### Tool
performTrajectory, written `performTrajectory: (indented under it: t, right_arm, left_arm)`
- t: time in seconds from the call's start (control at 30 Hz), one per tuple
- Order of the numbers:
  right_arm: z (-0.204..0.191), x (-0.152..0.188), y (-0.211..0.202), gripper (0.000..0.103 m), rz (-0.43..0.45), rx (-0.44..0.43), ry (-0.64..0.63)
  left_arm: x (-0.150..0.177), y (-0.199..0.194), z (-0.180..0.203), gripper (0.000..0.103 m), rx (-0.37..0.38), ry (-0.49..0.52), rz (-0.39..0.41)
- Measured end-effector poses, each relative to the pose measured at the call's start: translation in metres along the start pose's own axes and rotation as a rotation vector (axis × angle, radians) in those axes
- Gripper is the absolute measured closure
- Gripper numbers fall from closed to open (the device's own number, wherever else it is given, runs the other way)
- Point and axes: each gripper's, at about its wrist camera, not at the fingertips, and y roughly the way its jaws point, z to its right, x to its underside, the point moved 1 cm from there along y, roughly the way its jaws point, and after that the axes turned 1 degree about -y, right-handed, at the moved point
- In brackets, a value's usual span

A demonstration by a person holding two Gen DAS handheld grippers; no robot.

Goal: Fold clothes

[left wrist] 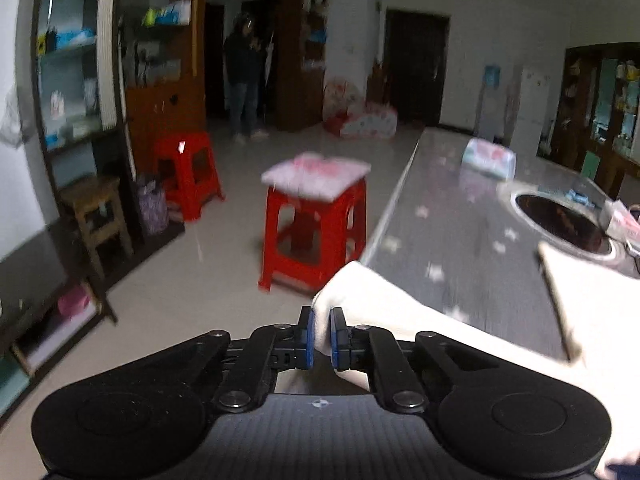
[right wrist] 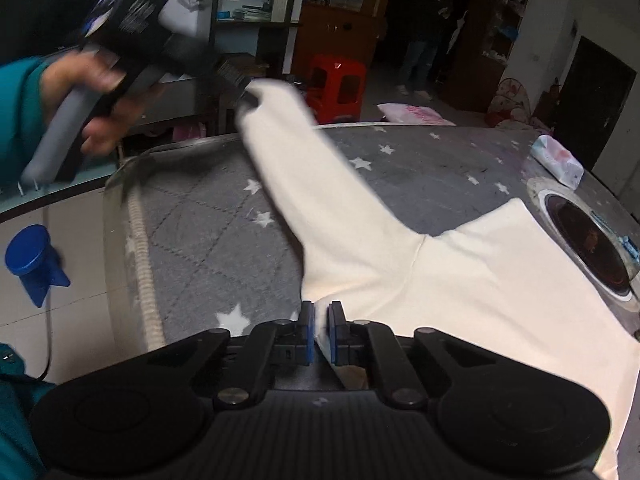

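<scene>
Both grippers are clamped on the cream garment (right wrist: 460,280). The left gripper (left wrist: 320,338) pinches the sleeve end, lifted off the table's near-left corner; the right gripper (right wrist: 320,338) nips the hem edge by the underarm. The body lies flat on the grey starred table cover (right wrist: 200,220), the sleeve stretched between the grips.

The cloth looks soft, light and limp, likely to sag and crease; edges and cuffs seem the surest holds. Nearby, a tissue pack (right wrist: 558,160) and a round burner recess (right wrist: 588,240) sit just beyond the garment and could catch the fold. Red stools (left wrist: 316,232) stand well apart on the floor.
</scene>
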Motion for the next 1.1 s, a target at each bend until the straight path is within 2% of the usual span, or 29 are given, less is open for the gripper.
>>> performTrajectory:
  t: [0.07, 0.17, 0.23, 0.43, 0.67, 0.77, 0.93, 1.0, 1.1]
  right_arm:
    - [-0.002, 0.003, -0.001, 0.095, 0.001, -0.007, -0.021]
    - [0.002, 0.002, -0.005, 0.086, 0.009, -0.040, 0.008]
    - [0.006, 0.001, -0.008, 0.084, 0.018, -0.064, 0.039]
    - [0.023, 0.004, -0.021, 0.080, 0.031, -0.057, 0.113]
    - [0.052, 0.019, -0.034, 0.080, 0.019, 0.065, 0.241]
    - [0.058, 0.021, -0.030, 0.080, 0.024, 0.048, 0.287]
    - [0.038, 0.019, -0.014, 0.080, 0.004, 0.017, 0.199]
    - [0.035, 0.019, -0.015, 0.080, 0.007, 0.015, 0.185]
    - [0.048, 0.020, -0.029, 0.080, 0.036, 0.019, 0.240]
  left_arm:
    - [-0.005, 0.008, 0.002, 0.094, -0.004, 0.011, 0.007]
    - [0.001, 0.025, 0.002, 0.094, -0.016, -0.002, -0.051]
    - [0.006, 0.032, 0.000, 0.094, -0.015, -0.016, -0.075]
    - [0.012, 0.037, -0.006, 0.094, -0.011, -0.054, -0.102]
    - [-0.010, 0.013, 0.007, 0.094, 0.041, -0.034, -0.016]
    - [-0.021, 0.002, 0.017, 0.094, 0.062, -0.020, 0.016]
    - [-0.041, -0.022, 0.038, 0.094, 0.118, 0.017, 0.072]
    - [-0.048, -0.037, 0.054, 0.094, 0.166, 0.041, 0.094]
    - [-0.055, -0.058, 0.084, 0.094, 0.246, 0.081, 0.125]
